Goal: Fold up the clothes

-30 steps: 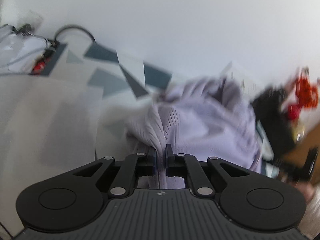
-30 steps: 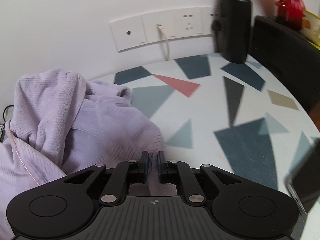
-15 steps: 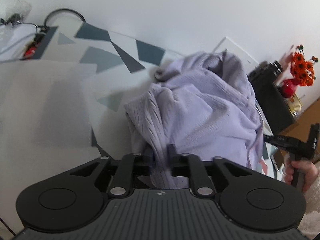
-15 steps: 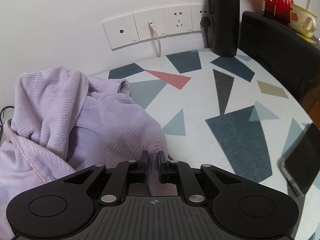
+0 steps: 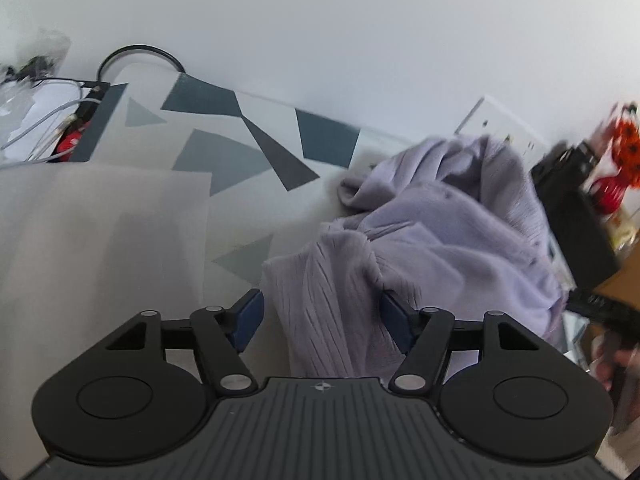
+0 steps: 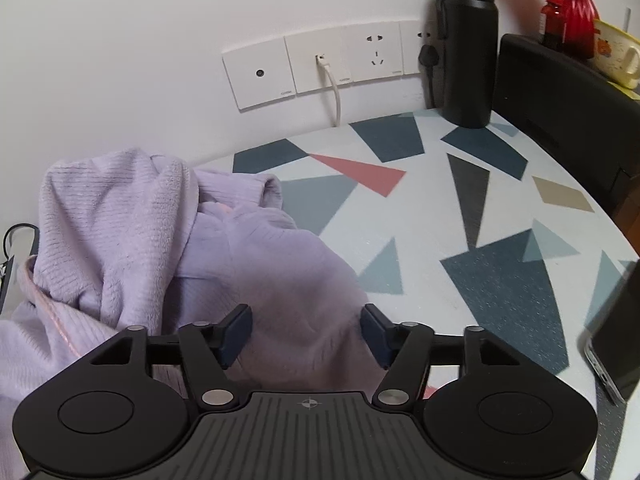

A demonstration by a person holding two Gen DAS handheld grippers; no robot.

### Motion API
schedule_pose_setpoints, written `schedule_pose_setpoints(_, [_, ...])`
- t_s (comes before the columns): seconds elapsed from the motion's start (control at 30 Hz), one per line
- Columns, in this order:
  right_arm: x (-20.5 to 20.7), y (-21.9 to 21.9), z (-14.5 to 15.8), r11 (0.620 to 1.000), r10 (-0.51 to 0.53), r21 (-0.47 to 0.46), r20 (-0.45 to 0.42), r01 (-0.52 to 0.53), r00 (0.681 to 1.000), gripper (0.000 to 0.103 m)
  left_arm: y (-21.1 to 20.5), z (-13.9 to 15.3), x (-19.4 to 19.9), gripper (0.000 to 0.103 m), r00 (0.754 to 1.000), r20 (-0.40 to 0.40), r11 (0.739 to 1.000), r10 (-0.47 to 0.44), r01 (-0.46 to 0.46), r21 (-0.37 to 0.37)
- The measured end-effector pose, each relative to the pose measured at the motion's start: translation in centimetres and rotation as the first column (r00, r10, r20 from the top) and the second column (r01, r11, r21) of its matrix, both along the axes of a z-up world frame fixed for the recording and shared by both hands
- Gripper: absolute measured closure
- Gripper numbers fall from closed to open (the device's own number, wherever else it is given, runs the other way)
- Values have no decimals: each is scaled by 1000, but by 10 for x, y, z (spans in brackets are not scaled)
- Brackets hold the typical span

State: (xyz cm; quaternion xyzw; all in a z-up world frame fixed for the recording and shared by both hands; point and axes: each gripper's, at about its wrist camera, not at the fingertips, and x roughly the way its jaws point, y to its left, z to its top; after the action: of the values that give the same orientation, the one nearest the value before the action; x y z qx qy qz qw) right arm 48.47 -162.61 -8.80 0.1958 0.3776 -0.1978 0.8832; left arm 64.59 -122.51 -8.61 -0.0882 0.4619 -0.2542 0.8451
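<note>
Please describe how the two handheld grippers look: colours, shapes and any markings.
Both look alike. The left gripper and right gripper have matte black bodies with ribbed grey centre plates, a small crosshair mark, two round black discs, silver pivot pins on black linkage bars, and dark blue pads on the fingers. No cables show.

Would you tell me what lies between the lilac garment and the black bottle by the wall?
Only bare patterned tabletop lies between the garment and the bottle, as the right wrist view shows.

Wall: plain white, evenly lit.
Sockets: a row of white plates, one with a white cable plugged in.
Table: pale top printed with grey, navy and pink triangles.
Chair: black, at the table's far edge.
</note>
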Motion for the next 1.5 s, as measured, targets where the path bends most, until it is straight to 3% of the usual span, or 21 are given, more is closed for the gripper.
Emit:
schedule_pose_setpoints(0.37, [41, 7, 2, 994, 88, -60, 6, -88, 996, 22, -12, -27, 10, 30, 988, -133, 995, 80, -87, -53])
schedule_pose_setpoints(0.4, [46, 7, 2, 993, 102, -61, 0, -102, 995, 22, -12, -27, 9, 33, 988, -133, 994, 81, -89, -61])
schedule_pose_setpoints(0.43, [51, 8, 1, 991, 117, -62, -6, -117, 993, 22, -11, -27, 8, 55, 989, -130, 994, 71, -82, -76])
schedule_pose_setpoints(0.47, [56, 9, 1, 989, 131, -62, -11, -131, 991, 23, -11, -24, 6, 79, 991, -122, 993, 58, -70, -91])
schedule_pose_setpoints(0.5, [61, 9, 0, 987, 146, -62, -18, -147, 989, 25, -12, -20, 5, 83, 992, -114, 993, 52, -63, -98])
schedule_pose_setpoints(0.53, [65, 10, -3, 984, 167, -56, -33, -168, 985, 33, -12, -17, 4, 87, 994, -104, 994, 46, -56, -98])
schedule_pose_setpoints(0.63, [70, 16, -9, 974, 217, -49, -79, -222, 973, 77, -10, -10, 1, 90, 997, -74, 996, 26, -32, -79])
schedule_pose_setpoints(0.67, [68, 18, -9, 970, 230, -55, -83, -235, 970, 84, -9, -7, -1, 90, 998, -64, 997, 19, -24, -72])
schedule_pose_setpoints(0.97, [25, 18, 9, 955, 287, -55, -80, -292, 955, 91, -3, 14, -12, 90, 999, 24, 999, -44, 44, -10])
schedule_pose_setpoints(1.1, [-7, 17, 16, 960, 273, -42, -66, -276, 960, 92, 0, 5, -25, 89, 998, -3, 998, -57, 57, -30])
schedule_pose_setpoints(1.23, [-25, 15, 4, 967, 251, -8, -97, -253, 963, 92, 3, -6, -33, 89, 998, -31, 997, -51, 50, -52])
schedule_pose_setpoints(1.5, [-25, 25, -3, 969, 243, -8, -138, -246, 960, 92, 6, -10, -36, 88, 999, -33, 997, -39, 37, -65])
